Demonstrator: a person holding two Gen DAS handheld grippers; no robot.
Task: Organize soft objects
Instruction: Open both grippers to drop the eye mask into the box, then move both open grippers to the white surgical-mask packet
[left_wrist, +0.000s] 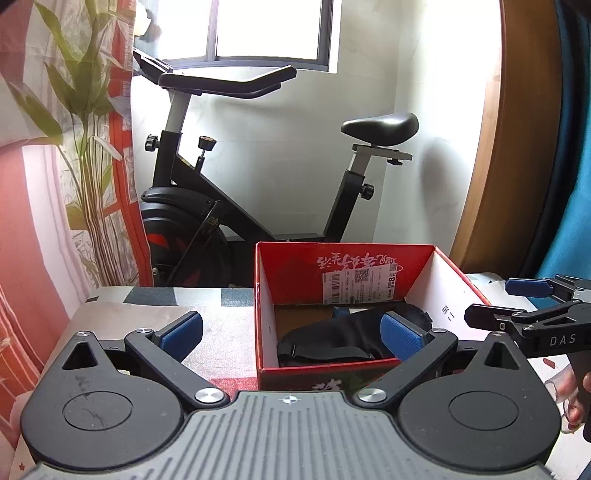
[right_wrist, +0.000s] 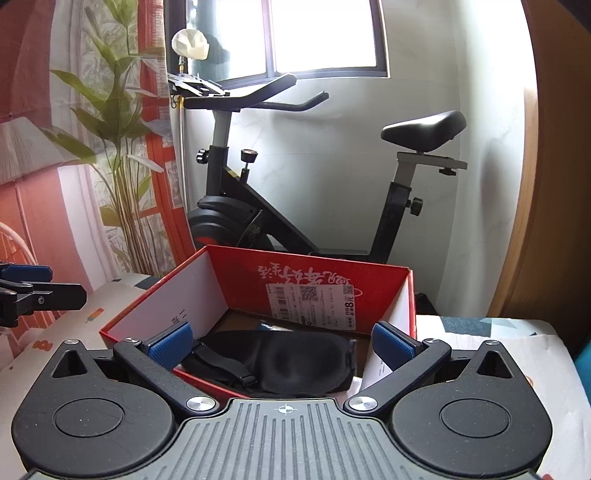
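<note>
Lying on the floor of the red box (right_wrist: 310, 284), low in the middle of the right wrist frame, is a black eye mask (right_wrist: 280, 358) with its strap at the left. Both hand-held grippers stand released with nothing between their blue pads: the left hand-held gripper (left_wrist: 291, 338) and the right hand-held gripper (right_wrist: 282, 345). Under the box spreads a patterned surface (left_wrist: 147, 314). Behind stands an exercise bike (right_wrist: 295, 192), beside a plant (right_wrist: 118, 129) at upper left.

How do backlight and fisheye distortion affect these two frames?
Left wrist view: window blown out, door frame bowed, mask in box dark but sharp. Right wrist view: same glare at window, curtain curved, mask detail readable.
</note>
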